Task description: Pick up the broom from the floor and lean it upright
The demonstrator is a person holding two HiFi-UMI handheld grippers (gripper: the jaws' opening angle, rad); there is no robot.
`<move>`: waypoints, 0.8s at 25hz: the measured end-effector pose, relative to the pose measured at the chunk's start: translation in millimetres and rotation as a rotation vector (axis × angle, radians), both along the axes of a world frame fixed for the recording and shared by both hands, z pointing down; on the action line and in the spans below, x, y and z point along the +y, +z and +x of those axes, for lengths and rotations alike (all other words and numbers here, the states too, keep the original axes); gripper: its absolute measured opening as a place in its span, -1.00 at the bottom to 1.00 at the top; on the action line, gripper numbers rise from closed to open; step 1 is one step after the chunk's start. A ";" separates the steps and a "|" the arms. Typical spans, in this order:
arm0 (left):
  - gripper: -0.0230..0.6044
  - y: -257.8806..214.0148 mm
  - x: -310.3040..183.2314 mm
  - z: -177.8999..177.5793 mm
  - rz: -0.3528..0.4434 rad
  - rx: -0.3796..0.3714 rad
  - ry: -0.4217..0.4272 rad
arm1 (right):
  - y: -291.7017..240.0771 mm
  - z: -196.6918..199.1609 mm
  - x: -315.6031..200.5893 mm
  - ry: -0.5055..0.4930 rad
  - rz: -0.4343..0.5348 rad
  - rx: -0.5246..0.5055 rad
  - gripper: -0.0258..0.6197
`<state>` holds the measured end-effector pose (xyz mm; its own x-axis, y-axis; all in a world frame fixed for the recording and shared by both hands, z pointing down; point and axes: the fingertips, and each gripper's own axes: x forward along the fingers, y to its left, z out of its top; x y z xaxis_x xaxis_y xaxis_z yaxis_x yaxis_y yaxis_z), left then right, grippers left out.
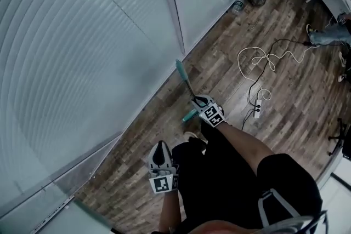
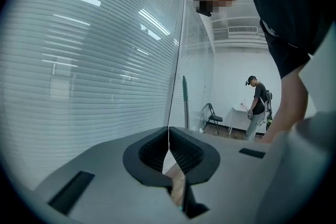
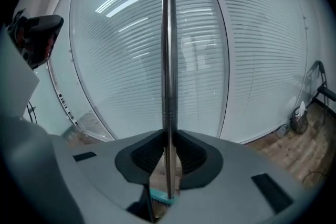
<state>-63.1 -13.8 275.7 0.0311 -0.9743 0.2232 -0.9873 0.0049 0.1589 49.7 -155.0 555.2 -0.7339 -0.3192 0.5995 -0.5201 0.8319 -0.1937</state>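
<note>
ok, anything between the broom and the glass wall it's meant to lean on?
Nothing visible. The right gripper has its jaws closed on the broom, held upright, with only bare wood floor between it and the glass wall. A bottle stands farther along the wall, off that path.

Person in black short-sleeve top (image 1: 288, 175) & black trousers (image 1: 219, 183), grey strap (image 1: 274, 203) nr the shoulder; left gripper (image 1: 160, 146) & right gripper (image 1: 197, 101) both light grey, each w/ b/w square-marker cube (image 1: 163, 183) & black ribbed fingers (image 3: 142, 157).
</note>
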 end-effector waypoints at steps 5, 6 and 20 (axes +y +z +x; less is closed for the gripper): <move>-0.86 45.0 -54.9 21.3 0.045 0.139 0.228 | 63.7 -9.4 -45.4 -0.006 0.056 0.061 -0.68; -0.86 55.5 -63.7 29.0 0.078 0.151 0.288 | 76.6 -9.2 -54.7 -0.003 0.072 0.066 -0.68; -0.86 238.3 -114.8 29.8 0.084 0.222 0.491 | 288.7 -24.4 -168.1 0.126 0.095 0.061 -0.68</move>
<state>-33.3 -128.6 514.0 0.5248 -0.8473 0.0812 -0.8127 -0.4704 0.3440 25.4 -323.2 843.9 -0.6479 -0.4636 0.6044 -0.6296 0.7725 -0.0823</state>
